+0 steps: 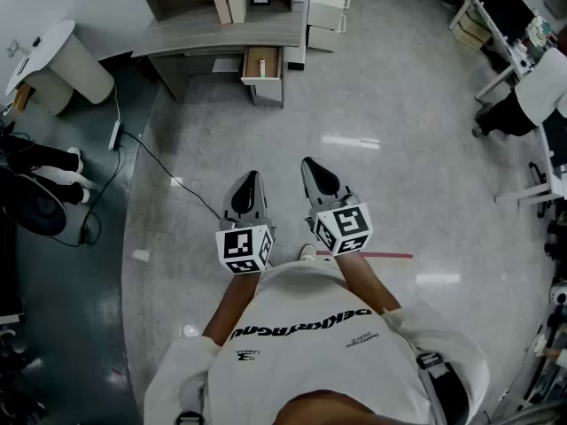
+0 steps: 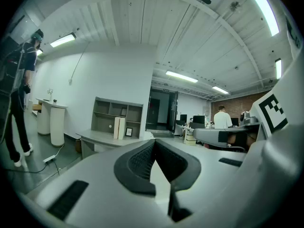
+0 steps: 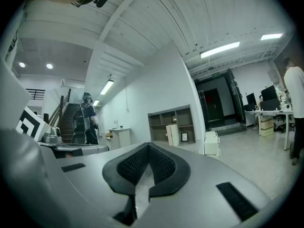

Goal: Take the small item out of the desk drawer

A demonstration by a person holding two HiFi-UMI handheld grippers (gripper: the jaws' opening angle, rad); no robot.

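In the head view a grey desk (image 1: 221, 32) stands far ahead by the wall. One drawer (image 1: 262, 64) under its right end is pulled out and shows a light wooden inside. What lies in it is too small to make out. I hold both grippers level at chest height, well short of the desk, side by side over the floor. My left gripper (image 1: 249, 181) is shut with nothing between its pads (image 2: 142, 160). My right gripper (image 1: 313, 166) is also shut and empty, and its pads (image 3: 164, 165) meet at the tip. The desk (image 2: 102, 137) shows small beyond the jaws in both gripper views.
A white drawer cabinet (image 1: 328, 5) stands right of the desk. A round white stand (image 1: 60, 60) is at far left, with a person's legs (image 1: 49, 162) near it. A black cable (image 1: 164, 168) runs across the floor. Office desks and chairs (image 1: 523, 96) line the right side.
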